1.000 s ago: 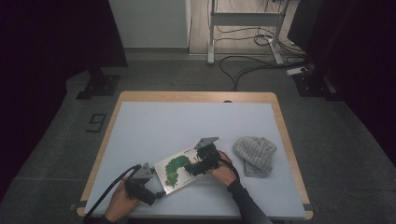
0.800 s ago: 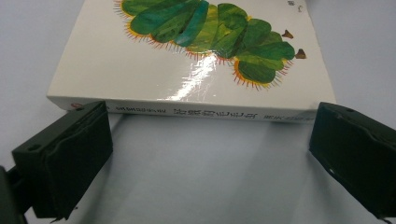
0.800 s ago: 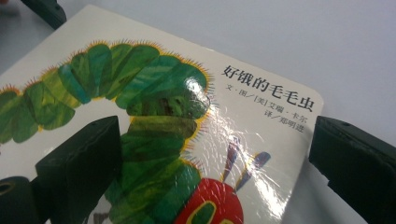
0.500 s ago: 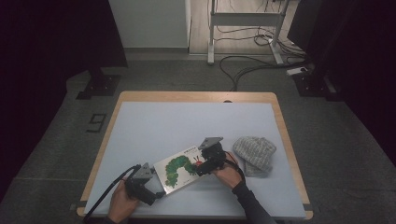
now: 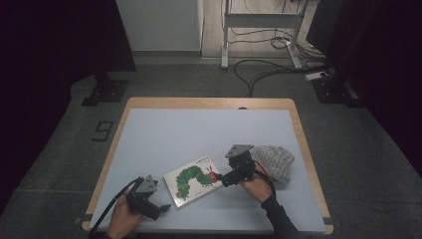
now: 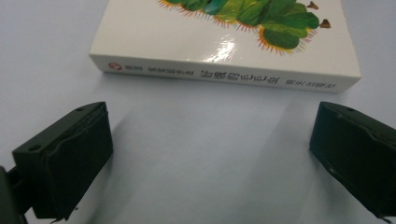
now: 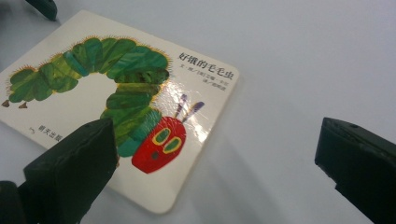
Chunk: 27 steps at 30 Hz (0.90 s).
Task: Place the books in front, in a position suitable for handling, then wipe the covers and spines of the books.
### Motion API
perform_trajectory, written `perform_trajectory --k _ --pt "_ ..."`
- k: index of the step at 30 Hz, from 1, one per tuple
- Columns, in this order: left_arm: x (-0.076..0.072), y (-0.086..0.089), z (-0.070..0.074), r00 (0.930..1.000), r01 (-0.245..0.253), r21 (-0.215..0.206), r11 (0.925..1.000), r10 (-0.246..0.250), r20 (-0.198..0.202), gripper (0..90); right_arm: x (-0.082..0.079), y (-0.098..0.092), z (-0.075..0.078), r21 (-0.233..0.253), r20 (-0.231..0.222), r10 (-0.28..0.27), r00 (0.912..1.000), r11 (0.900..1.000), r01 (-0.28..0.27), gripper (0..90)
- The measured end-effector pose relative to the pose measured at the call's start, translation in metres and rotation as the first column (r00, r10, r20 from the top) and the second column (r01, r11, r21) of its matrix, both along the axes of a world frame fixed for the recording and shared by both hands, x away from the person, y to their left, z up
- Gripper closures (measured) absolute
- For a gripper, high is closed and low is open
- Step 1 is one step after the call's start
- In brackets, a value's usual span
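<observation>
Book [image 5: 194,181] is lying flat and ungripped on the desk [image 5: 199,134], with left tongs [image 5: 160,204] gaping wide just off its spine and right tongs [image 5: 219,178] gaping wide at its caterpillar-head corner, so any grasp is remaining to do.

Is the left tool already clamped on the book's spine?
No: in the left gripper view the left tool stands open, with bare table between its jaws and the book.

A grey knit hat [image 5: 272,162] lies on the table [image 5: 174,129].
</observation>
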<state>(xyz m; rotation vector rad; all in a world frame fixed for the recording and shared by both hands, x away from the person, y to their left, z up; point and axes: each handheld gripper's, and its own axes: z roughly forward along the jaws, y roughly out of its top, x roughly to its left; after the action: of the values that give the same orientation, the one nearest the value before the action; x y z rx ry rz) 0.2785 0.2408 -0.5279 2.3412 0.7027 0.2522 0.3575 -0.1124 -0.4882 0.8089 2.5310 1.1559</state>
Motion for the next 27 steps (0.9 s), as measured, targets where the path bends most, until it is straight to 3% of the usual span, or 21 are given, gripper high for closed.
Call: perform_trajectory --k 19,27 --pt "0.0 0.001 -0.001 1.0 -0.005 -0.007 1.0 0.005 -0.001 0.0 -0.008 -0.048 0.023 -0.019 0.033 -0.105 0.994 0.994 0.105 0.0" --pt "0.0 0.001 -0.001 1.0 -0.005 -0.008 1.0 0.005 -0.001 0.0 -0.009 -0.082 0.032 -0.039 0.047 -0.217 0.9751 0.975 0.219 0.0"
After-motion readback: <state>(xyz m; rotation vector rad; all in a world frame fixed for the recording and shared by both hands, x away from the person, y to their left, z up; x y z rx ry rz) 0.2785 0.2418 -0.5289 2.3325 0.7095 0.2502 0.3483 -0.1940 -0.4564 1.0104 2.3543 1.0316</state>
